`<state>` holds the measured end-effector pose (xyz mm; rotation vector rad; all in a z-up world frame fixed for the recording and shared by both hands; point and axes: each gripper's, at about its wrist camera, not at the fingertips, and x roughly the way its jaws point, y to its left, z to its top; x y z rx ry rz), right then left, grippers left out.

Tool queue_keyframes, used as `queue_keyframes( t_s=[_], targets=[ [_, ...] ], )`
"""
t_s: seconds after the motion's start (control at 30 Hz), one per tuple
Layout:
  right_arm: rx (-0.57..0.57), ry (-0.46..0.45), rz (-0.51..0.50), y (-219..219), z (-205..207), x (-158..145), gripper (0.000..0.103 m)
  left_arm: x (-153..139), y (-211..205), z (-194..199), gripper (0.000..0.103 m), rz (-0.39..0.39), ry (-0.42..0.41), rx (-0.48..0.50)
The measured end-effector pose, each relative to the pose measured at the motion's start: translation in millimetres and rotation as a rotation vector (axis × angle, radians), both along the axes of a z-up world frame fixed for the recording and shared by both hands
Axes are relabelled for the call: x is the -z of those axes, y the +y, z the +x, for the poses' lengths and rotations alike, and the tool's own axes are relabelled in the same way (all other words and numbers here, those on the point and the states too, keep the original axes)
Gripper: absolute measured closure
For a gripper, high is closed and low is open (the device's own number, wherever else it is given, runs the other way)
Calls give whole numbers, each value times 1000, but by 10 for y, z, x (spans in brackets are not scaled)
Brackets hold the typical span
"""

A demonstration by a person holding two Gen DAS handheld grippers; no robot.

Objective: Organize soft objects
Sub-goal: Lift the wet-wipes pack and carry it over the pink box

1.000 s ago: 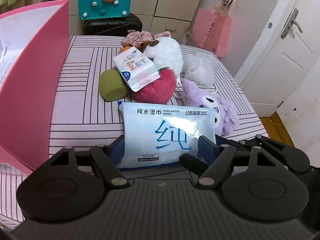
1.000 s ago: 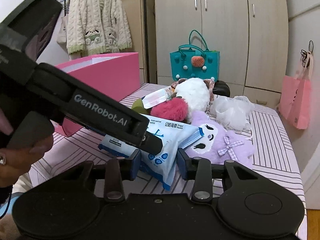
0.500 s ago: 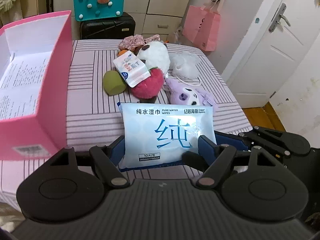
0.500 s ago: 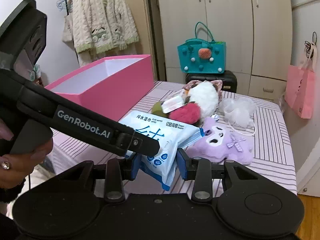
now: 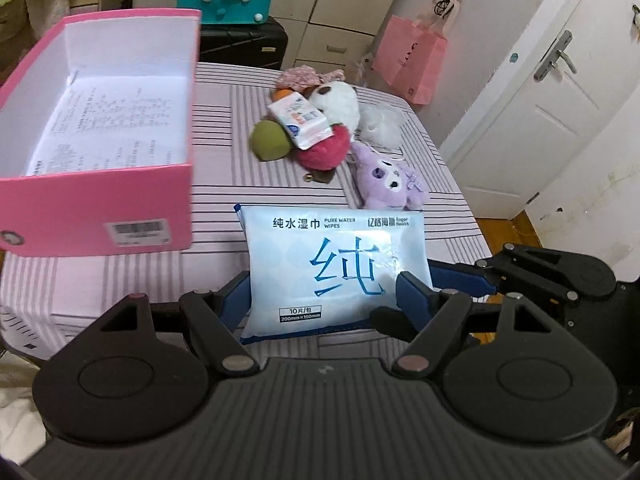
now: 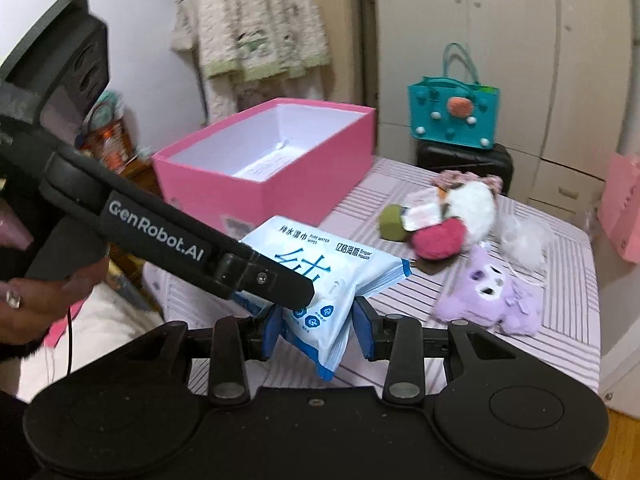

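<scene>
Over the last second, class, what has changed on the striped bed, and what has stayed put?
Both tongs, left and right, have lifted the wipes pack off the striped bed, and the pink box now shows its open inside. Both grips are unchanged, and the toy pile has not moved.

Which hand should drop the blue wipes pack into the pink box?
Probably the left gripper. It clamps the shiny blue pack of wet wipes across its width, and the open pink cardboard box lies on its side. The right gripper only pinches one end.
</scene>
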<state>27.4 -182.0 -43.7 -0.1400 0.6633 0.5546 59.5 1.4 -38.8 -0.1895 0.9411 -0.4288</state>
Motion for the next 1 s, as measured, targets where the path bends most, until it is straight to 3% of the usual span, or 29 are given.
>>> queue_keyframes(
  t_s=[0.23,0.53,0.8,1.0],
  targets=[
    [-94,19,-54,318,-46,-65,59,11,323,-170,27,-33,9,-86],
    [-158,-59,-65,664,-100,-308,59,-285,661,-254,27,-28,-82,-119],
    [-167,-116,-60,895,167,-523,59,-513,924,65,27,-34,-129,-131],
    [-175,-122,-45,1075,619,-607,59,-619,1113,475,27,-21,-143,-157]
  ],
)
